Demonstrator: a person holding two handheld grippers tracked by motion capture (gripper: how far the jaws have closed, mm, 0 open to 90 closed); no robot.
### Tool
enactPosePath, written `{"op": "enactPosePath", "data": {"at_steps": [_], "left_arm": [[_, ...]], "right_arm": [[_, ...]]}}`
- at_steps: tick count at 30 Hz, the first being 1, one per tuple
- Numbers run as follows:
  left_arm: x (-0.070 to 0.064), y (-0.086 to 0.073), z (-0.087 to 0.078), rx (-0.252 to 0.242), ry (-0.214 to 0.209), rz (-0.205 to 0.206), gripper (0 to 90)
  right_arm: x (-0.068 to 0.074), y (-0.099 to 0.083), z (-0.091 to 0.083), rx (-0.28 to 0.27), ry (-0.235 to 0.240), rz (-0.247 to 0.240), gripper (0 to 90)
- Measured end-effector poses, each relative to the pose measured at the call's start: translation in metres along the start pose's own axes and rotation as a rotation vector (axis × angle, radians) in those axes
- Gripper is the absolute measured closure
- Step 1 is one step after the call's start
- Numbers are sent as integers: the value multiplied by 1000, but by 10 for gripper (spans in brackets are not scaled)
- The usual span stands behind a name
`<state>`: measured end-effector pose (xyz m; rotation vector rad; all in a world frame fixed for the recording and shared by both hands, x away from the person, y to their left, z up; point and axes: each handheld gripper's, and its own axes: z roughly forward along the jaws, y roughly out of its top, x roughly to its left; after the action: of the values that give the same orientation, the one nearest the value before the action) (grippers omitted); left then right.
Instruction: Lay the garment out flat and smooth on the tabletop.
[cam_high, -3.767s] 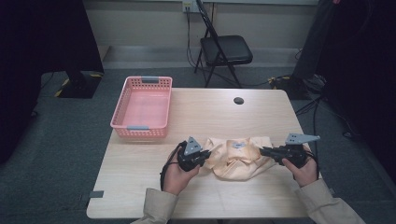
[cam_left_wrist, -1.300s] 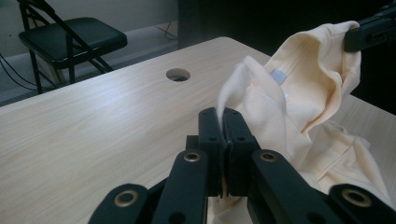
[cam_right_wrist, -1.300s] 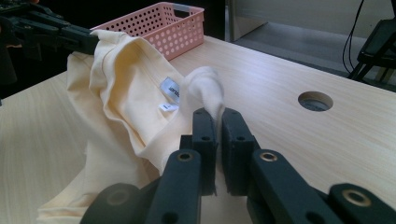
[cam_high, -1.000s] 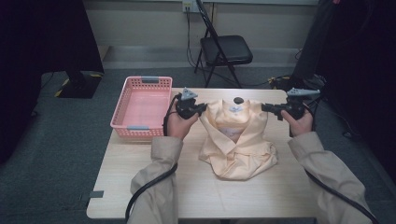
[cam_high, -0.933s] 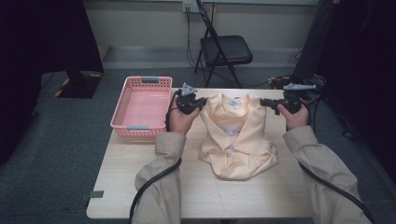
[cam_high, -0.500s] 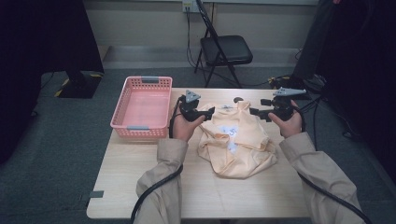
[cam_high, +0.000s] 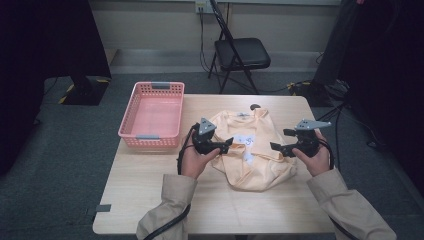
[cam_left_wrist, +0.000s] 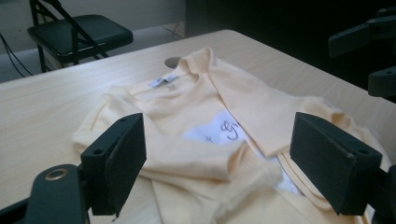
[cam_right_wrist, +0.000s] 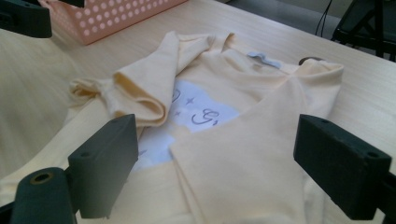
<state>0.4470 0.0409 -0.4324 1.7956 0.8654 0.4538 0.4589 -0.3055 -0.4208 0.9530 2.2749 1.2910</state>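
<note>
A pale yellow shirt with a white printed patch lies on the wooden table, both side edges folded inward over its middle. Its collar and label point toward the far edge. My left gripper hovers at the shirt's left edge, jaws wide open and empty. My right gripper sits at the shirt's right edge, also open with nothing between its jaws. Each hand holds its gripper just above the cloth.
A pink plastic basket stands at the table's far left, nothing in it. A small dark round object lies beyond the collar. A black folding chair stands behind the table. Bare wood extends at the front and left.
Both grippers held the shirt's upper corners near the far edge, carried them inward and toward the person, then let go. The sides now lie folded over the middle.
</note>
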Motion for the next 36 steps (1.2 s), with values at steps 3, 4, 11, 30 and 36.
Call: {"op": "enactPosePath", "data": {"at_steps": [3, 4, 11, 30, 36], "left_arm": [[-3, -13, -3, 13, -15, 0, 183], [-3, -17, -4, 20, -20, 3, 183], [-9, -43, -7, 43, -41, 14, 185], [-20, -92, -9, 144, -70, 77, 185], [-19, -97, -14, 178, -44, 97, 185]], "right_arm": [[5, -10, -3, 0, 8, -4, 130], [6, -13, -4, 3, 10, -5, 130], [17, -34, -5, 28, 6, -17, 129], [24, -91, -17, 118, -8, -34, 130], [32, -100, -18, 187, -41, -88, 124]]}}
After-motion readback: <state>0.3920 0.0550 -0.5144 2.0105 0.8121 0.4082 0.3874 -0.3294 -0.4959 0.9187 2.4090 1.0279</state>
